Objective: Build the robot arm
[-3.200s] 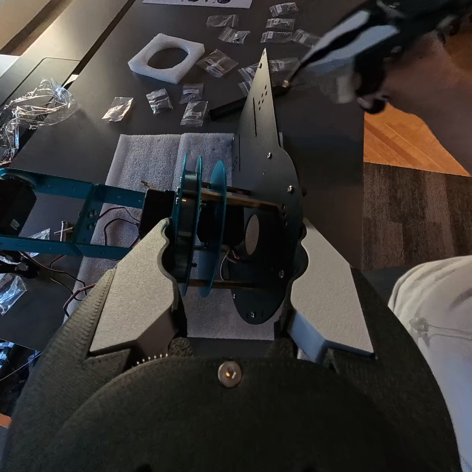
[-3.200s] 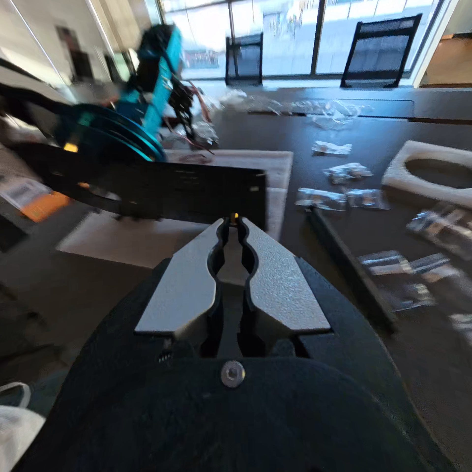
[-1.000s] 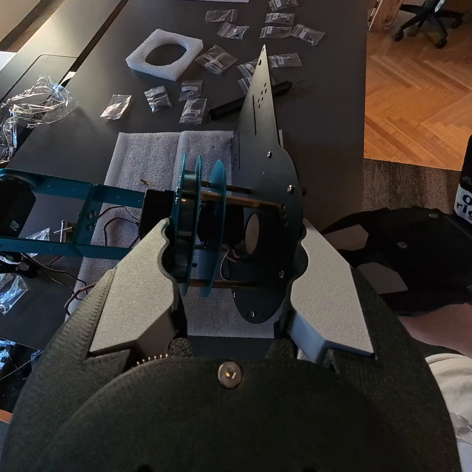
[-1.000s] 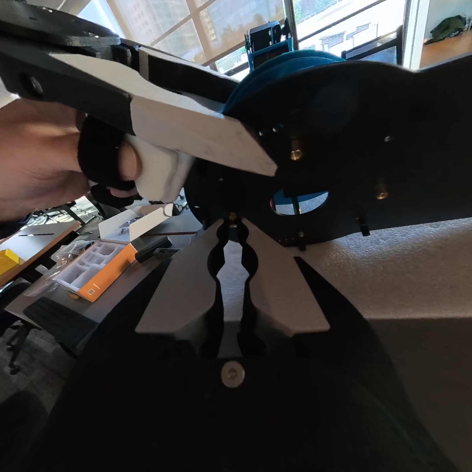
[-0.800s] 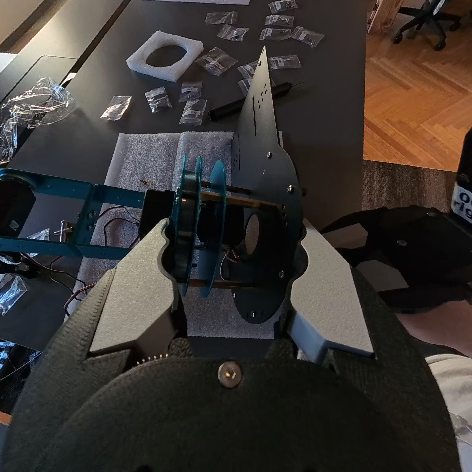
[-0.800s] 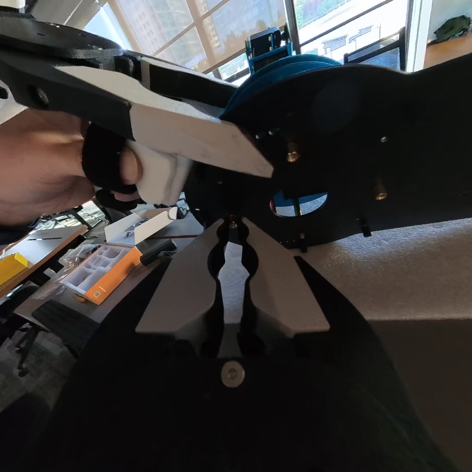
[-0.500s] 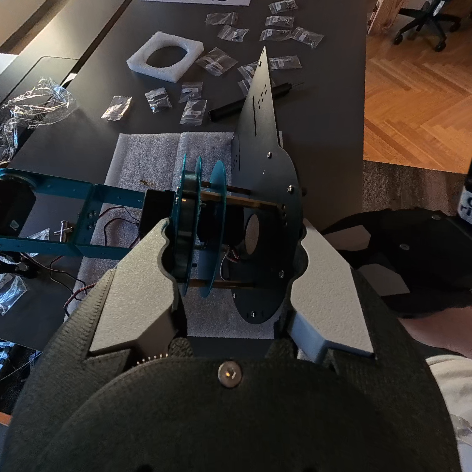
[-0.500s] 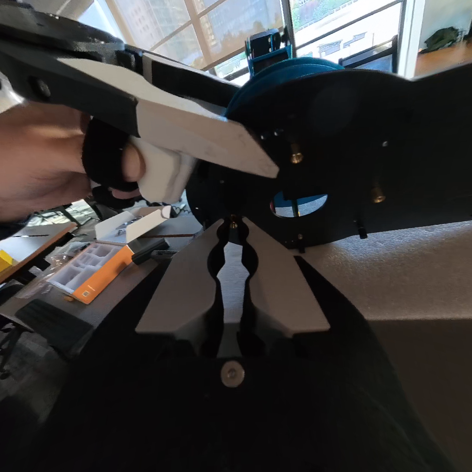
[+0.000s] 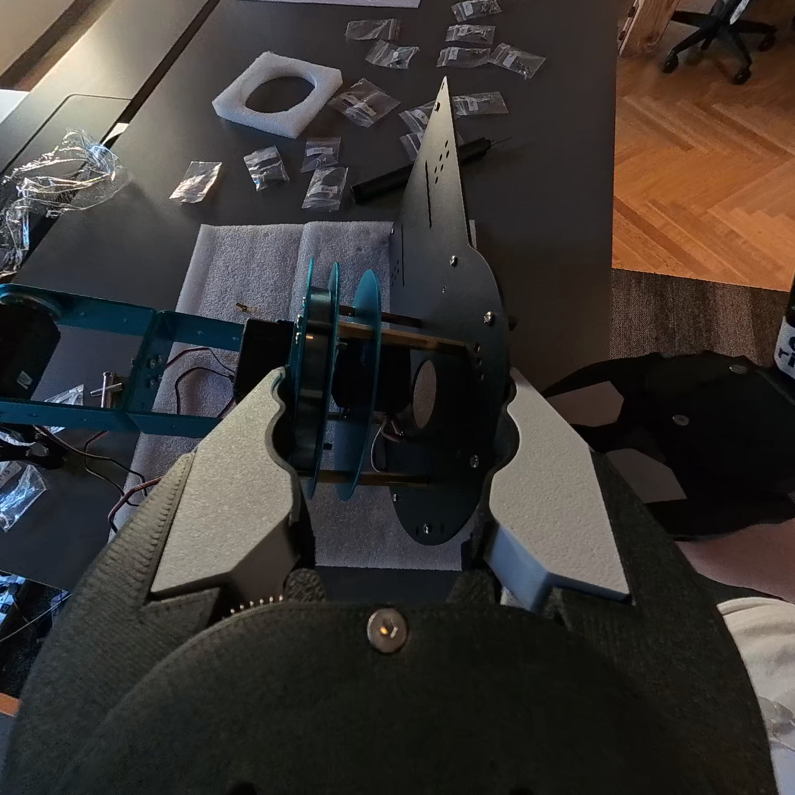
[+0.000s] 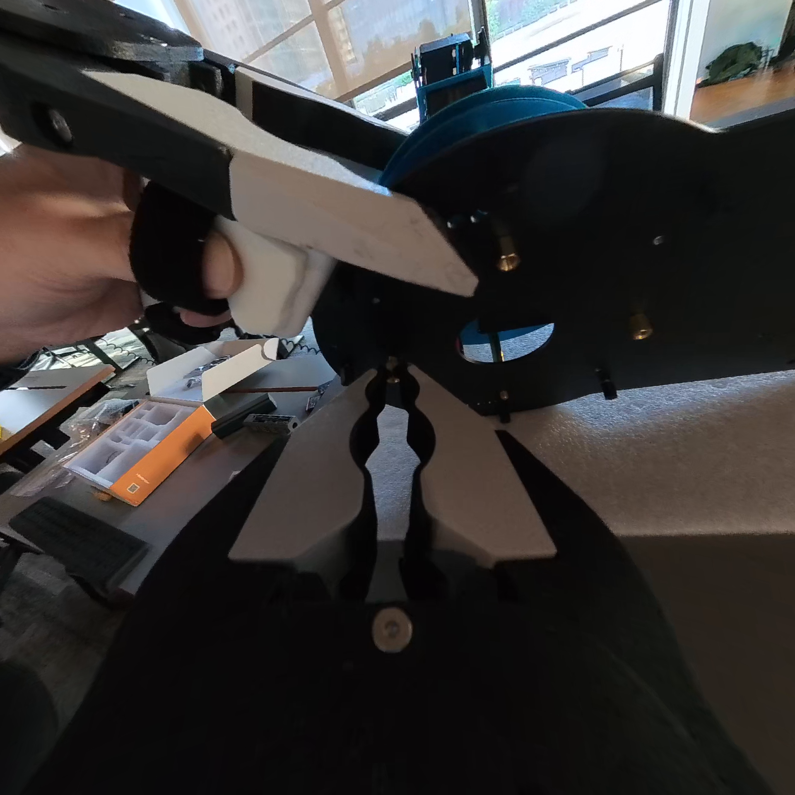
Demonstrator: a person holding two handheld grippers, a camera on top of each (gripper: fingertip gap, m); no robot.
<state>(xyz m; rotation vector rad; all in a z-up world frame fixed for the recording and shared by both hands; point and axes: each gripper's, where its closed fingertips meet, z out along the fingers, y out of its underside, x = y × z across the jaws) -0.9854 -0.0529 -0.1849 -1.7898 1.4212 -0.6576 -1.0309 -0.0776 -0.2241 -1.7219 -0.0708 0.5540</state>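
The left gripper [image 9: 393,402] has its fingers clamped across the robot base assembly [image 9: 400,387], one on the teal discs [image 9: 320,378], the other on the black plate [image 9: 447,327], over the white foam sheet [image 9: 241,275] near the table's near edge. The right gripper [image 10: 392,373], fingers nearly together, pinches a small brass standoff [image 10: 391,369] at the plate's lower rim. Small parts bags [image 9: 318,155] lie toward the far edge.

Dark table [image 9: 537,223] under me. On it: white foam sheet [image 9: 241,275] mid-frame, white foam square ring [image 9: 277,101] upper centre, small clear parts bags [image 9: 320,165] scattered across the top, crumpled clear plastic [image 9: 56,176] upper left, black rod [image 9: 387,183] just past the sheet.
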